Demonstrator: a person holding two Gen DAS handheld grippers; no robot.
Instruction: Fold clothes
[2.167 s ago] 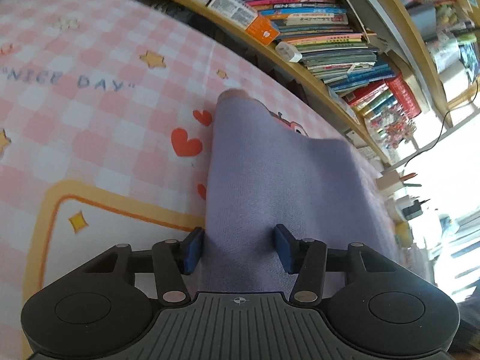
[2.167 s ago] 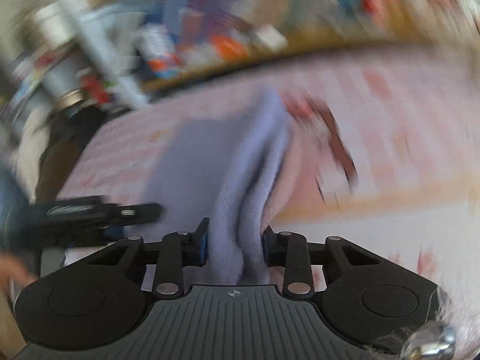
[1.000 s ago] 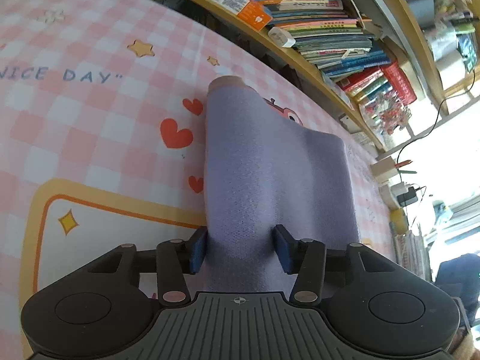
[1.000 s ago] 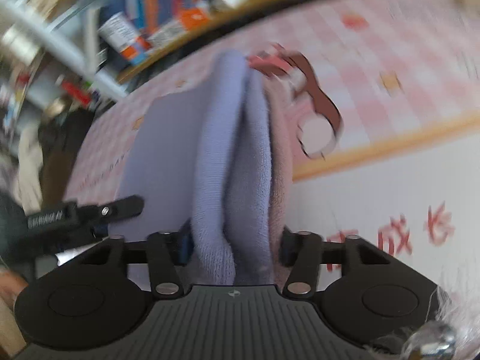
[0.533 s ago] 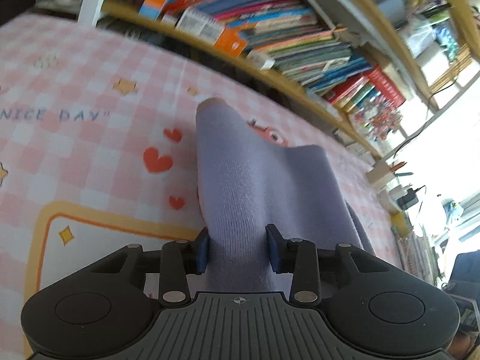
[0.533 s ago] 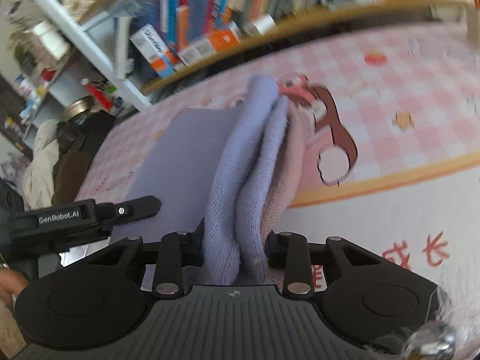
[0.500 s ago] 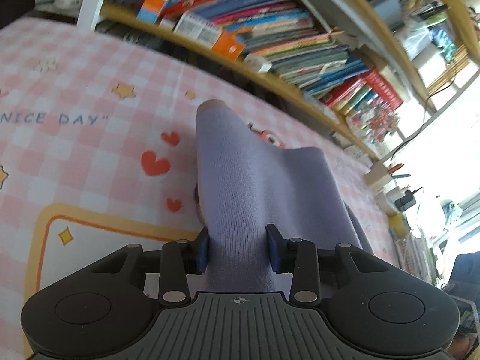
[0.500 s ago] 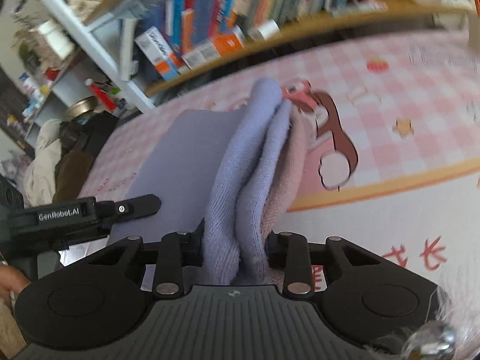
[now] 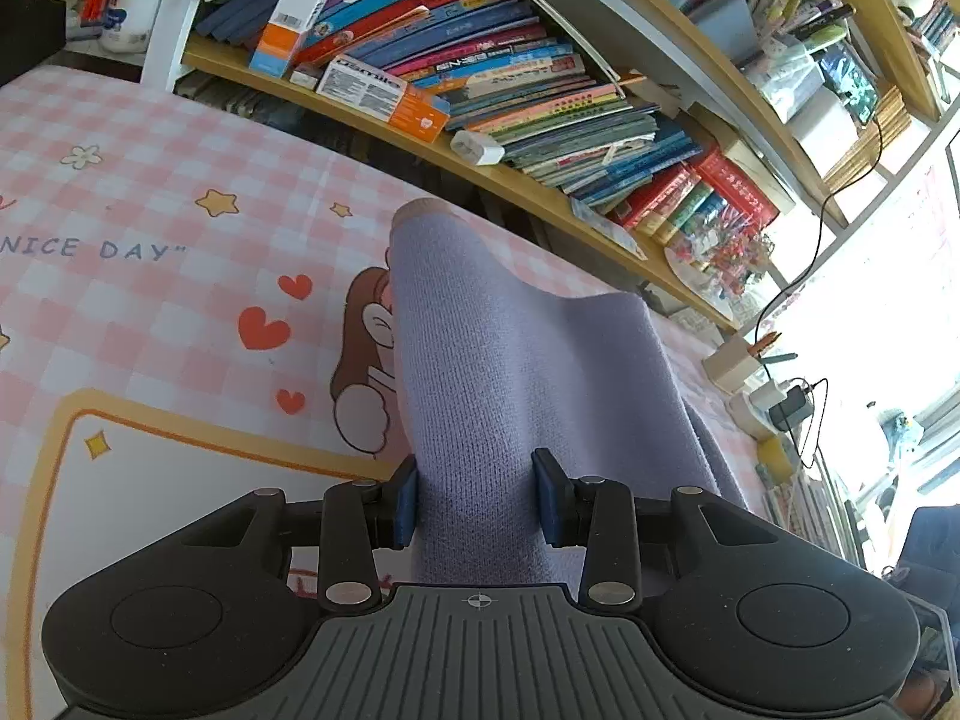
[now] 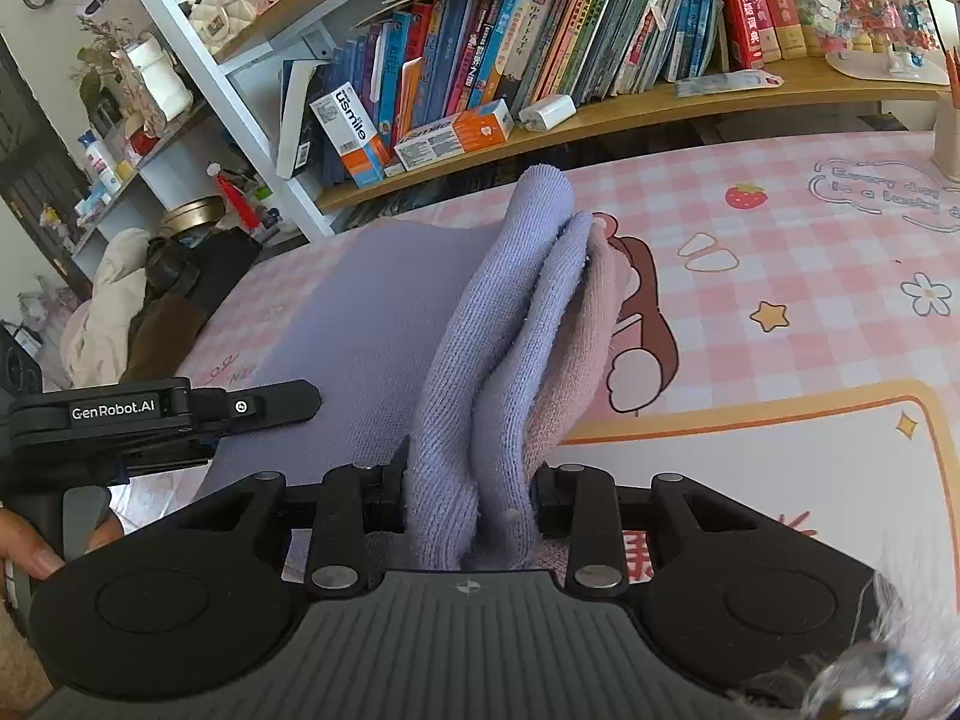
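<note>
Left gripper (image 9: 474, 498) and right gripper (image 10: 471, 495) each clamped lavender knit garment (image 9: 516, 360), lifted and draped over pink checked mat (image 9: 150, 300). Risk: bunched layers slipping free, spoiling fold alignment.

Wooden bookshelf (image 10: 630, 114) crammed with books | pink checked mat (image 9: 150, 312) below | bright window daylight right (image 9: 888, 276)

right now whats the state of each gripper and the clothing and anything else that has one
left hand-held gripper: shut on lavender knit garment
right hand-held gripper: shut on a bunched fold of the garment
lavender knit garment: part folded, held up off the pink checked mat
books on shelf: upright, some leaning
</note>
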